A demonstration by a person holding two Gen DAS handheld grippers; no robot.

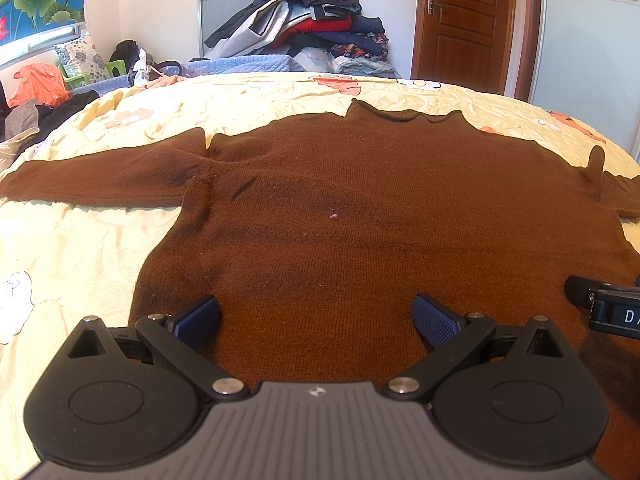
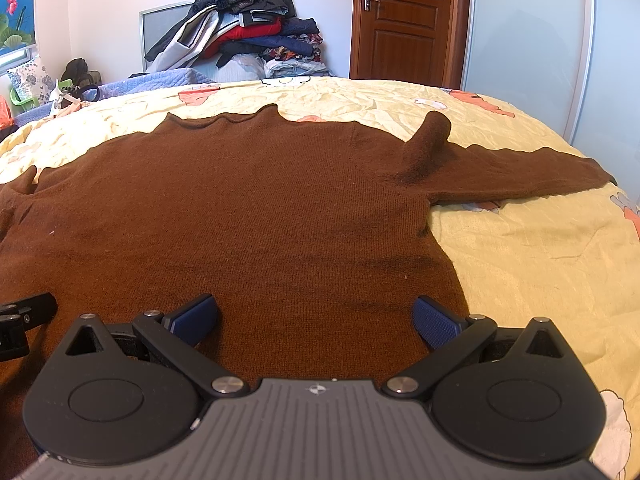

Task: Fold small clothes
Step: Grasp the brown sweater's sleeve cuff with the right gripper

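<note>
The left gripper (image 1: 316, 320) hangs low over the near hem of the brown sweater (image 1: 360, 208), its blue pads spread wide with nothing between them. The right gripper (image 2: 316, 320) does the same just beside it to the right, jaws equally parted and empty. Both tools point along the garment toward its collar, side by side and level, which reads as a ready stance before a first pinch at the hem or sides. The sweater lies flat and face-up on the yellow bedspread (image 2: 520, 248), collar at the far end, left sleeve (image 1: 100, 184) stretched out to the left and right sleeve (image 2: 520, 172) out to the right. That open spread suits folding the sleeves inward first. No fold looks started. A heap of clothes (image 1: 312, 16) sits well beyond the bed.
</note>
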